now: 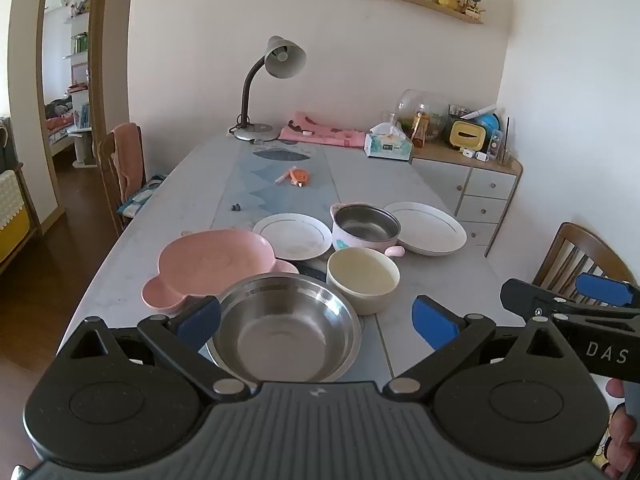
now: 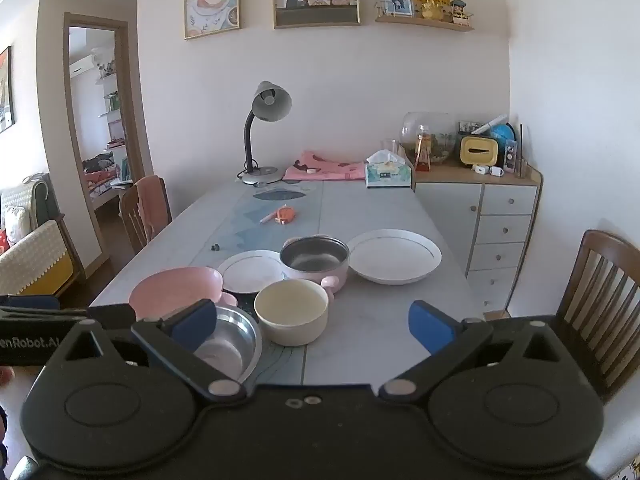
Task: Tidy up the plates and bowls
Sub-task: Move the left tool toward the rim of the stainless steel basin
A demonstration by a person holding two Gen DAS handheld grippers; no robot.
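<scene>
Left hand-held gripper (image 1: 316, 322) with fingers spread wide, holding nothing, poised above the steel bowl (image 1: 286, 328), which sits mouth up at the near edge of the surface (image 1: 192, 184); its near rim is cut off by the gripper body. Right hand-held gripper (image 2: 314, 326) likewise spread and empty, level beside the left one, its tip entering the left view at right. Cream bowl (image 2: 291, 312) upright, just right of the steel bowl. Pink bear-shaped plate (image 1: 212, 264) lies flat to the left, its long axis running left–right, one ear toward the viewer; in the right view it is partly hidden behind a finger. Small white plate (image 1: 294, 236), pink-sided pot (image 1: 366, 228) with steel interior and a handle facing the viewer, and oval white plate (image 1: 426, 228), long axis left–right, form the far row. Whether pot and oval plate touch cannot be told
</scene>
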